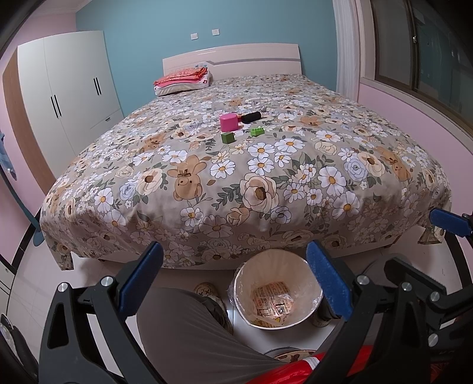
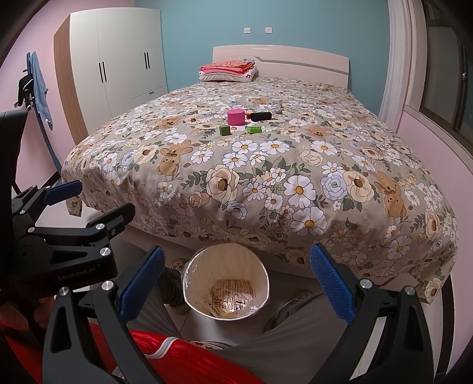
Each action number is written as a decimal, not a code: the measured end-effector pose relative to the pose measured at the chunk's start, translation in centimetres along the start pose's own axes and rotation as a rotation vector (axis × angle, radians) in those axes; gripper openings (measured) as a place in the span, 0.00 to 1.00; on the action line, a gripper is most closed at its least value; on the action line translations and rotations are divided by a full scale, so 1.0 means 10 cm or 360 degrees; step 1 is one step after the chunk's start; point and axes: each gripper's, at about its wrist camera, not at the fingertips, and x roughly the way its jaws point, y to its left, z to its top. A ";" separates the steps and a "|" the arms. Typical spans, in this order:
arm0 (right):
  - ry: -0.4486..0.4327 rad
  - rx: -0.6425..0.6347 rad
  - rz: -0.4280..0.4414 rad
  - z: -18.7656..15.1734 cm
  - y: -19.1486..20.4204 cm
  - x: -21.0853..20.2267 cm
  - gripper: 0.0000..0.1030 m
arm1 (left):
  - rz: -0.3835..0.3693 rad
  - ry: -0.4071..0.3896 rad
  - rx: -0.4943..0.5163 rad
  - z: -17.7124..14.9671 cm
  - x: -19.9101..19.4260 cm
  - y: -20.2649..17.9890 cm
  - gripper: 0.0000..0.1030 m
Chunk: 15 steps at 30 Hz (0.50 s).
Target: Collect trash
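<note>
Progress partial: white lined waste bin (image 1: 278, 291) holds one printed crinkled wrapper (image 1: 273, 298); both left gripper (image 1: 236, 280) and right gripper (image 2: 236, 283) spread, empty; small clutter remains on floral bedspread (image 1: 266, 165).

teal back wall (image 1: 177, 26), pink side walls, white wardrobe (image 1: 71, 88), floral-covered bed (image 1: 236, 177), window (image 1: 428, 53) right.

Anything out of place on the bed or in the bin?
Yes: loose items clustered mid-bed on the floral bedspread: a pink cylindrical cup, a black oblong object, a dark green cube and a bright green studded brick. The white lined wastebasket stands upright, holding wrappers only.
</note>
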 end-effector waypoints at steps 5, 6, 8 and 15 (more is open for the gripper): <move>0.0000 -0.0002 0.0001 0.00 0.00 0.00 0.97 | 0.0003 0.0000 0.0000 0.00 0.00 0.00 0.93; 0.0001 0.0000 0.0000 -0.01 0.00 0.00 0.97 | 0.0001 0.0000 -0.0002 0.00 0.00 0.00 0.93; 0.0001 0.0002 0.0000 0.00 0.00 0.00 0.97 | 0.0001 -0.0001 -0.0001 0.00 0.00 0.00 0.93; 0.0004 0.0003 0.0000 0.00 0.00 0.00 0.97 | 0.0003 0.0000 0.0001 0.02 0.00 0.01 0.93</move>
